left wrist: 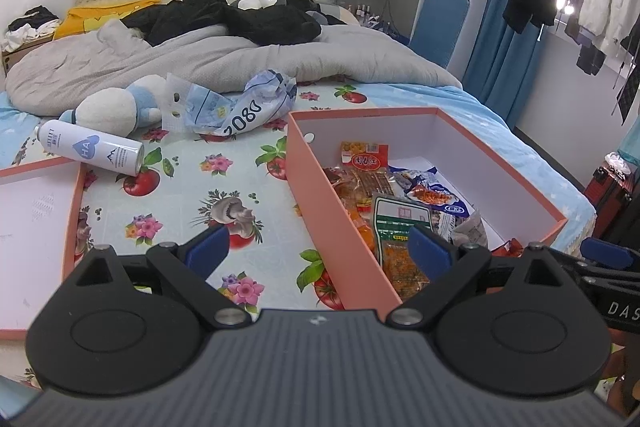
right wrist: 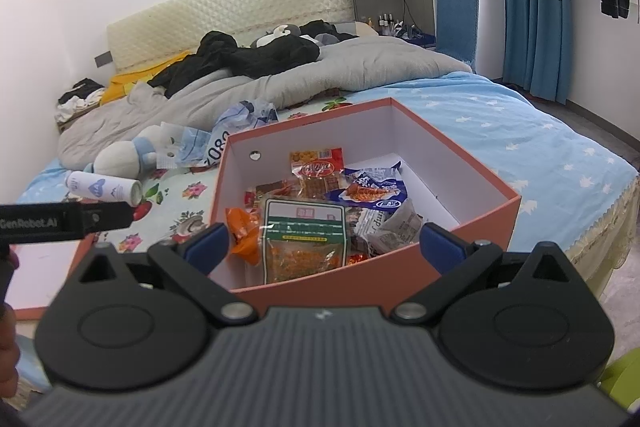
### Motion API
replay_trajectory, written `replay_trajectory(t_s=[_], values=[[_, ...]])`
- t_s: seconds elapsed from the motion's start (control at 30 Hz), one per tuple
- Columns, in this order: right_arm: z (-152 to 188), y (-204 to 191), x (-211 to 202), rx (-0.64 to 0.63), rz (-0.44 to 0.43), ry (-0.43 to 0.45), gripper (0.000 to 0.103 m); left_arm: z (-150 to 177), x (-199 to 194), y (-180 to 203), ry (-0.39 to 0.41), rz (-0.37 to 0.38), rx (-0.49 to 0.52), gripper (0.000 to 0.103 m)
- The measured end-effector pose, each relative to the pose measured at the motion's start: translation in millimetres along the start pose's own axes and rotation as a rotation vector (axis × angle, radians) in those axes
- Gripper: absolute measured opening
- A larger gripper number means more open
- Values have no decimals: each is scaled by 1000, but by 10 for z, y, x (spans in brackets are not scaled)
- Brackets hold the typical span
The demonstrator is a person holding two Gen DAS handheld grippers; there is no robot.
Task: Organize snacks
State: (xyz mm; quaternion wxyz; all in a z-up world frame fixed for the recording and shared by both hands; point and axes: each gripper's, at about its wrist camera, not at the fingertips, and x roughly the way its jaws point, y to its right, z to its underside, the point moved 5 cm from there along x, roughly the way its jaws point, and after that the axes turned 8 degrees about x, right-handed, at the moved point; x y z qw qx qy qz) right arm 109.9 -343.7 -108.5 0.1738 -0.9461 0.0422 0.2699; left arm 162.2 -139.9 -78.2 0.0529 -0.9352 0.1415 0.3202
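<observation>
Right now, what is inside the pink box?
The pink box holds a pile of snack packets, a green-labelled one on top. Whatever lies beneath the pile is hidden.

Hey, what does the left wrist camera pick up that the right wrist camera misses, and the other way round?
Only the left wrist view shows the red suitcase past the bed's corner and bright lamps by the hanging clothes. Only the right wrist view shows the star-patterned blue sheet reaching the bed's far edge. Both show the orange box of snack packets, its lid, the white spray can, the plush toy, and both grippers open and empty.
</observation>
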Motion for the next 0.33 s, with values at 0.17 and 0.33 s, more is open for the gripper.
replay_trajectory(t_s=[0.17, 0.33], values=[[6, -1, 6, -3, 4, 3, 103, 4, -3, -5, 1, -2, -7, 98], [13, -5, 14, 1, 5, 2, 103, 6, 0, -6, 2, -1, -9, 98]])
